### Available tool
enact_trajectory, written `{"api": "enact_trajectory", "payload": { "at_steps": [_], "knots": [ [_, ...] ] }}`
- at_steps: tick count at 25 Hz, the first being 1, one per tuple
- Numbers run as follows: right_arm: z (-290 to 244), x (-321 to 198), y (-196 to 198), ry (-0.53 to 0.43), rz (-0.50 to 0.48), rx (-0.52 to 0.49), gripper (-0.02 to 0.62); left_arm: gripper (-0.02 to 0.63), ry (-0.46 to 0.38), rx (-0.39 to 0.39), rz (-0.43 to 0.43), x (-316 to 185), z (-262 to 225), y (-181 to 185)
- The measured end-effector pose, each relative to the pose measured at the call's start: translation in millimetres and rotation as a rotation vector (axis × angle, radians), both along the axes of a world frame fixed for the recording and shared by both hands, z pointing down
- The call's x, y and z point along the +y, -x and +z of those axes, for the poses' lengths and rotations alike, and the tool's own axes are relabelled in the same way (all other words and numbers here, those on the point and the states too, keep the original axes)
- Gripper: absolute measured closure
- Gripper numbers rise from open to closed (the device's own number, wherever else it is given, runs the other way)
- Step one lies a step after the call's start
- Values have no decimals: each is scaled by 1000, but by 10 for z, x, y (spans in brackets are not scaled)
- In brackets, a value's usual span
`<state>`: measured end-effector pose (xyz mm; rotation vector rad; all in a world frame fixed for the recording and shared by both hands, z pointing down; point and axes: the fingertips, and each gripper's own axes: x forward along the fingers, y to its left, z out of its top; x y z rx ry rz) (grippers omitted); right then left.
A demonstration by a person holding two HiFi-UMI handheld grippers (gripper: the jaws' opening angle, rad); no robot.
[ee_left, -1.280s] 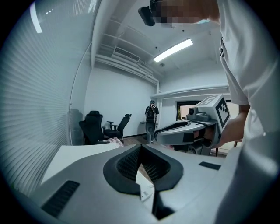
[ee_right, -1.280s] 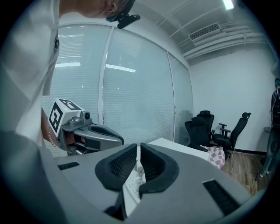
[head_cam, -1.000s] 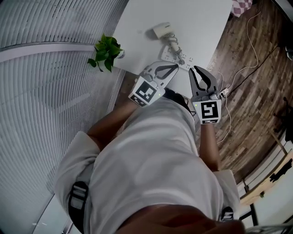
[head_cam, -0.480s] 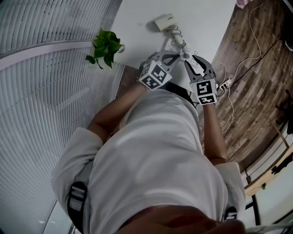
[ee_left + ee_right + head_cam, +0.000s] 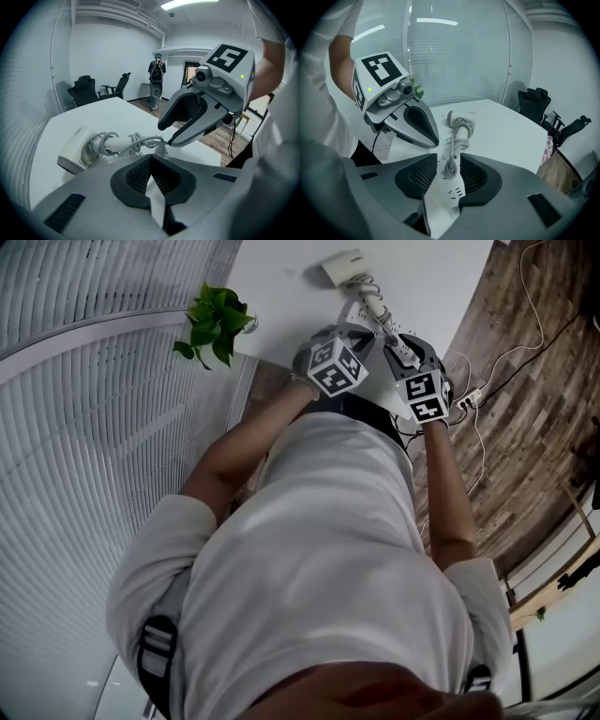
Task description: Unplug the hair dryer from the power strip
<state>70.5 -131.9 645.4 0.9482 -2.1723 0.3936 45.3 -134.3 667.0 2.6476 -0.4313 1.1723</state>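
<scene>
The white hair dryer lies at the far end of the white table, its cord coiled round the handle. Its grey plug sits in the white power strip. My right gripper hangs just over the strip; its jaws are opening, with plug and strip between them and the pads not pressing. My left gripper hovers beside it on the left, tips together and holding nothing. In the head view both grippers cover most of the strip.
A potted green plant stands at the table's left corner. Thin cables and a small adapter lie on the wood floor to the right. Office chairs and a standing person are beyond the table. Blinds line the left.
Both grippers have dropped toward the table and now sit over the power strip. The right gripper's jaws went from shut to open. The left jaws stayed together.
</scene>
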Motion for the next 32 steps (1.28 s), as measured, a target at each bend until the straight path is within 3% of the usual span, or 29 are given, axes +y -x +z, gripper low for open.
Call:
{"api": "enact_trajectory", "payload": {
  "at_steps": [11, 20, 25, 32],
  "knots": [
    [297, 4, -24, 54, -27, 15, 437, 577, 45, -121, 19, -5, 310, -73],
    [387, -73, 12, 69, -73, 6, 462, 577, 23, -201, 31, -18, 332, -99],
    [419, -86, 36, 82, -52, -21, 474, 577, -20, -264, 52, -8, 393, -92],
    [401, -82, 12, 91, -22, -33, 482, 577, 21, -304, 60, -5, 396, -106]
  ]
}}
